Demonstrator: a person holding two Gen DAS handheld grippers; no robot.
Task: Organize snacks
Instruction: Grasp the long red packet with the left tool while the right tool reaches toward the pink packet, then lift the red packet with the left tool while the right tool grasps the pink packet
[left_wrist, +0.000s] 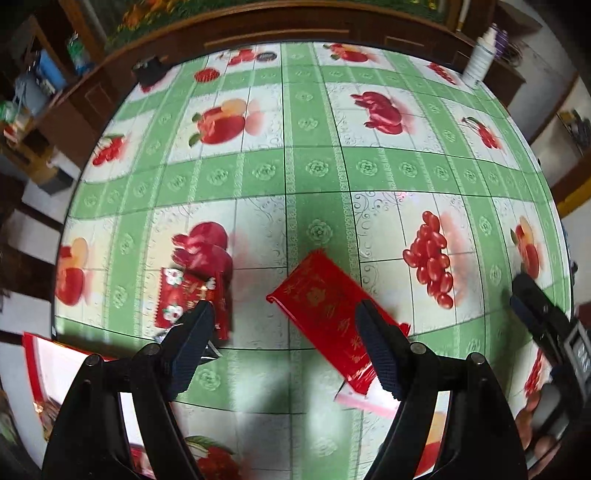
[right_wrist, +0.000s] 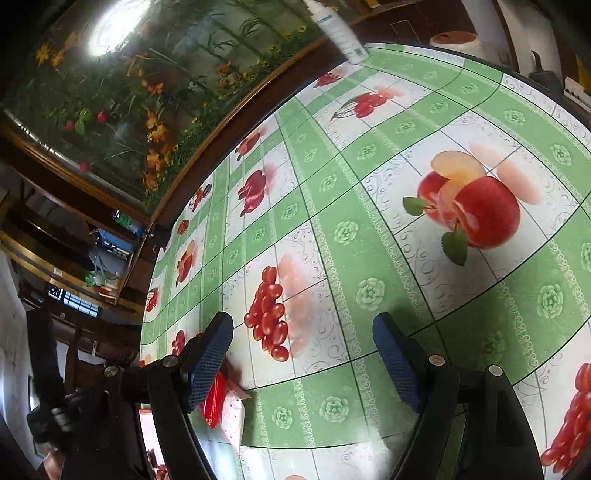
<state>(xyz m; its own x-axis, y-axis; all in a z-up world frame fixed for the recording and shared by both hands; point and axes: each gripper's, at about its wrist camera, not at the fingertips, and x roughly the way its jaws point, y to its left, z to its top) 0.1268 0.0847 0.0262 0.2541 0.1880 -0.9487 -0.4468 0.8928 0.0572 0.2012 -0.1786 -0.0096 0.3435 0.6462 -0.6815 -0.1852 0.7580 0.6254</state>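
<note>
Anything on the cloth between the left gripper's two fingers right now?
Nothing. In the left wrist view only bare tablecloth lies between the fingers; the long red packet sits under the right-hand finger, the smaller red packet by the other.

white "8" digits on small red snack packet (left_wrist: 186, 295), gold print on red packet (left_wrist: 328, 314) perhaps characters, unreadable

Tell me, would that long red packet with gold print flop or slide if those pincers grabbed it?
The long red packet lies flat and thin, so it probably bends. Its glossy wrapper on the smooth tablecloth may slide when nudged. It looks light.
</note>
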